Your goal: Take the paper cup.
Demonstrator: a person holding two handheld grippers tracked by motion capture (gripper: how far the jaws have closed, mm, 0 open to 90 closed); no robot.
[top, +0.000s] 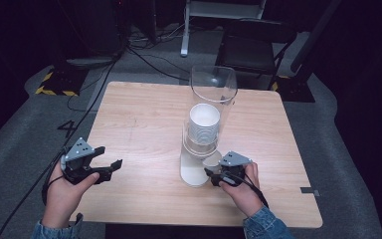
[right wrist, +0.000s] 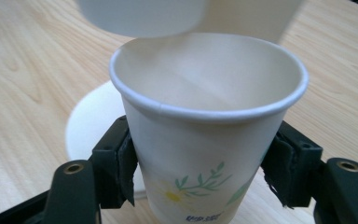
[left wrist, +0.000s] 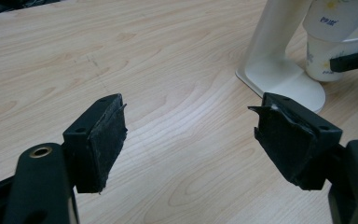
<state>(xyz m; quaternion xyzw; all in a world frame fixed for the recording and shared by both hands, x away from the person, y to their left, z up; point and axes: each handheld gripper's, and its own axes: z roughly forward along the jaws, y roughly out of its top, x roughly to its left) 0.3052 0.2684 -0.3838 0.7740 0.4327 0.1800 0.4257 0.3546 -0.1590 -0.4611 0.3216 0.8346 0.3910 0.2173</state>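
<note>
Cup: we saw a paper cup (right wrist: pixel 205 140) in the middle of the right gripper view, just under the cup stack, with a flower print.
Right gripper: our right gripper (top: pixel 218 175), low and right of middle in the high view, pinched the cup on both sides.
Dispenser: the clear tube (top: pixel 212 99) with stacked cups stood mid-frame on its white base (left wrist: pixel 279 77).
Left gripper: our left gripper (left wrist: pixel 191 144) was spread wide over bare table (top: pixel 139 119), holding nothing.
How far: we think the cup was grabbed but not yet pulled away.
Views: the flower showed close up; the high view showed the full stack.
</note>
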